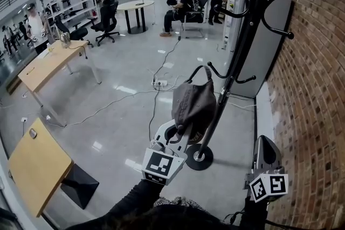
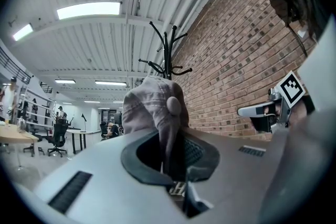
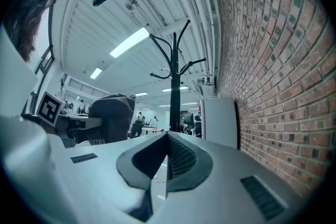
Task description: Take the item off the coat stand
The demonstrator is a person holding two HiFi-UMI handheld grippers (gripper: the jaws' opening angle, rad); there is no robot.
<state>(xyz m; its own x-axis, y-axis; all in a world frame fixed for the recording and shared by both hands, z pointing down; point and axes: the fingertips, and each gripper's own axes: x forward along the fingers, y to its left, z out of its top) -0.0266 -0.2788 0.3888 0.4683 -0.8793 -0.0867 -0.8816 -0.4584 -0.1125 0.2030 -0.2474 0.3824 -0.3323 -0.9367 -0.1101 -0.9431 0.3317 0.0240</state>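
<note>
By the left edge stands a pale wooden bench [image 1: 35, 164] on the shiny grey floor [image 1: 113, 89]. Just right of it, a dark sleeve [image 1: 126, 206] stretches forward from the person's body. It carries the left gripper [image 1: 173, 133], which is held out level, with its marker cube nearest the person. Its jaws are clamped on the fabric of a grey-brown cap [image 1: 194, 105], and a fold of the cloth is pinched between the pads. The cap hangs upright from that grip, crown towards the gripper's camera. It sits low beside the pole of the black coat stand [image 1: 237, 56], above the stand's round base. Its strap loop rises close to one of the stand's low hooks [image 1: 215, 71]; I cannot tell whether the two touch. From the right gripper view, the cap appears clear to the left of the pole.

Further right, the right gripper [image 1: 264, 141] is held low and roughly level, near the red brick wall [image 1: 312, 89] and well apart from the cap. Its jaws are pressed together with nothing between them.
</note>
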